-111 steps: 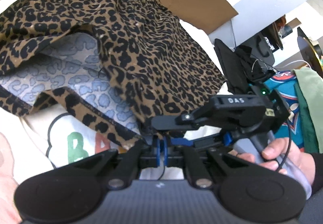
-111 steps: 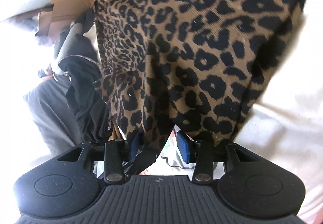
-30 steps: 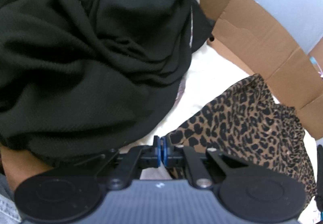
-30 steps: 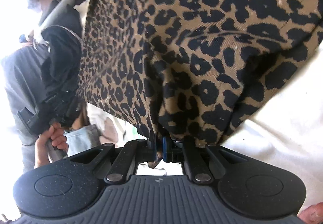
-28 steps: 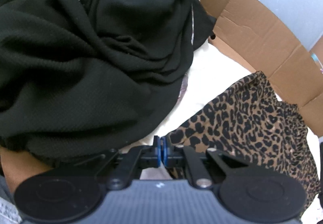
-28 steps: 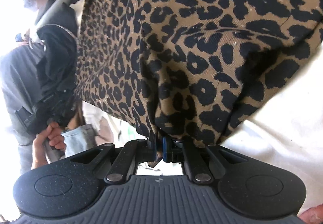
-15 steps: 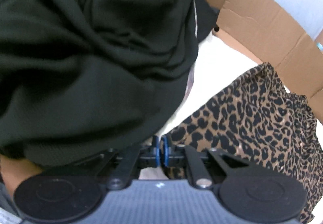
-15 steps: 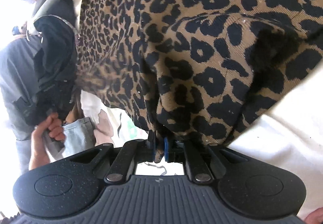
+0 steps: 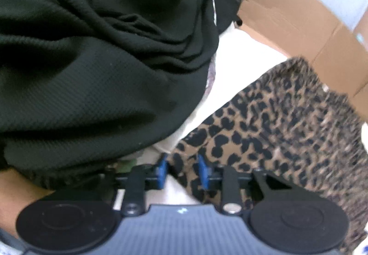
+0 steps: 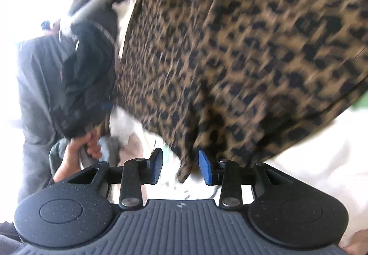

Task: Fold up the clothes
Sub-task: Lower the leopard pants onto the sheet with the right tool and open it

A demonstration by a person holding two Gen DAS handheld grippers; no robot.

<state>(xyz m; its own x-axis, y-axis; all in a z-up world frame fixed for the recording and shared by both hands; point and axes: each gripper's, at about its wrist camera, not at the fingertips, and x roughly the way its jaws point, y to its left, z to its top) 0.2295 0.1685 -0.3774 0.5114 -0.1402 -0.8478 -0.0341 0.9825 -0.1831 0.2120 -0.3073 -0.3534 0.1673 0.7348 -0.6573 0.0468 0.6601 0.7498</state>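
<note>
A leopard-print garment (image 9: 276, 121) lies spread on a white cloth surface (image 9: 243, 57), filling the lower right of the left wrist view. My left gripper (image 9: 181, 171) is open, its blue pads apart, with a corner of the garment lying loose between them. In the right wrist view the same leopard-print garment (image 10: 241, 52) fills the upper right, blurred by motion. My right gripper (image 10: 180, 166) is open too, and a corner of the fabric hangs between its spread pads without being pinched.
A heap of black clothes (image 9: 96, 52) rises on the left. Brown cardboard flaps (image 9: 299, 22) stand behind the garment. A person's hand (image 10: 85, 147) holding the other gripper and grey trousers show at left in the right wrist view.
Both grippers were shut on the leopard garment's corners half a second ago. Both have now opened and let go of the fabric. The right view has swung and blurred.
</note>
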